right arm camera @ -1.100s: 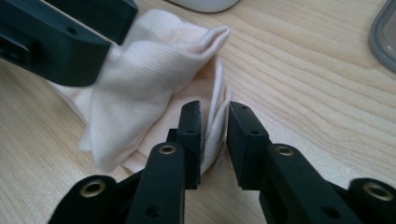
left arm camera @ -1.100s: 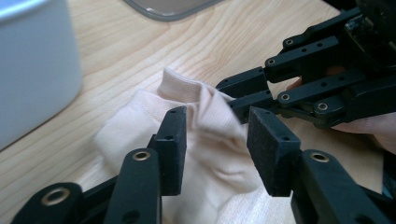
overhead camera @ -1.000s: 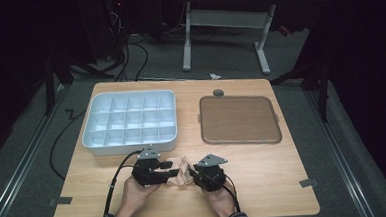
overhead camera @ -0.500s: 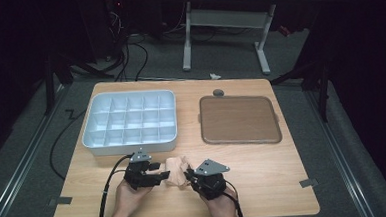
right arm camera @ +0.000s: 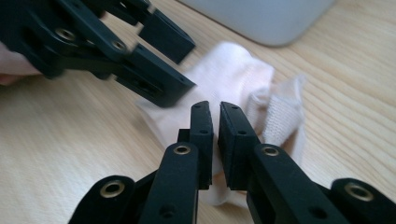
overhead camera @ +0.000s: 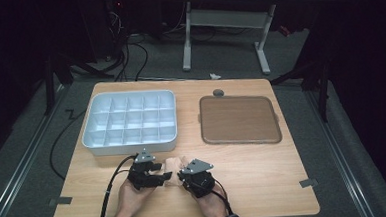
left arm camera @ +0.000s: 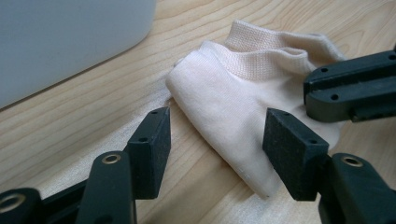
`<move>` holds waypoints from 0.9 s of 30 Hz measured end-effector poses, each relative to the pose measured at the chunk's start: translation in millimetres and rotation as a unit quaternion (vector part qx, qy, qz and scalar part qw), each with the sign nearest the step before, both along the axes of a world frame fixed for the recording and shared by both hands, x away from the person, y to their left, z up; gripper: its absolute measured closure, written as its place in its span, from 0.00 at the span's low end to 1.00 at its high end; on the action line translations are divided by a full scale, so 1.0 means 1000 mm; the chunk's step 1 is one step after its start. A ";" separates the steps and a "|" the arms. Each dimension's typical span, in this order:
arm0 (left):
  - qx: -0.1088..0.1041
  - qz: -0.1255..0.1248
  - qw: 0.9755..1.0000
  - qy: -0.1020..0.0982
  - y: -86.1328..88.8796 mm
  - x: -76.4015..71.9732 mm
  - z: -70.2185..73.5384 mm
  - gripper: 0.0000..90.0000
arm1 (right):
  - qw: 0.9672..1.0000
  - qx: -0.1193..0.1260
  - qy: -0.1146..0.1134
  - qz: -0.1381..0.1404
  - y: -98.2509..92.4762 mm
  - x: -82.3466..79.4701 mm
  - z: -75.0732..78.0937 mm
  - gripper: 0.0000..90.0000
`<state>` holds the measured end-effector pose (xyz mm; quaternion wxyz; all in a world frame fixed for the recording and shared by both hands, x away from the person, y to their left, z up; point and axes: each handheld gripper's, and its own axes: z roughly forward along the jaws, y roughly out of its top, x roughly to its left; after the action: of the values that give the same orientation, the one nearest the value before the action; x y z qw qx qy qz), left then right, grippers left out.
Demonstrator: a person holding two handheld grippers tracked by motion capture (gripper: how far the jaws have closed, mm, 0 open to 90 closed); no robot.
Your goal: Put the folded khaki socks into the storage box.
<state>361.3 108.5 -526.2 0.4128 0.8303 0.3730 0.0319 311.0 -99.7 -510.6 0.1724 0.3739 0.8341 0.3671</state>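
L claw [left arm camera: 212, 154] newly wide, sock [left arm camera: 243, 93] betw its pads

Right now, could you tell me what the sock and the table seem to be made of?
The sock looks like soft, matte knit fabric in pale peach, with a ribbed cuff; probably cotton blend, though that's a guess. The table looks like light wood or wood-look laminate, with visible grain lines and a smooth finish.
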 end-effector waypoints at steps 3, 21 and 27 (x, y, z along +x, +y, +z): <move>0.008 -0.002 1.000 0.000 -0.002 0.000 -0.001 0.47 | 1.000 -0.006 0.004 -0.009 -0.006 0.001 -0.004 0.94; 0.030 0.008 0.999 -0.025 -0.001 -0.006 -0.002 0.48 | 1.000 -0.008 0.009 -0.017 -0.022 0.004 -0.014 0.93; 0.029 0.008 0.999 -0.026 -0.001 -0.005 -0.002 0.48 | 1.000 -0.006 0.008 -0.019 -0.023 0.003 -0.014 0.93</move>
<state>355.9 108.0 -528.5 0.3980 0.8379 0.3675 0.0676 314.0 -122.5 -524.7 0.1747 0.3919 0.8303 0.3557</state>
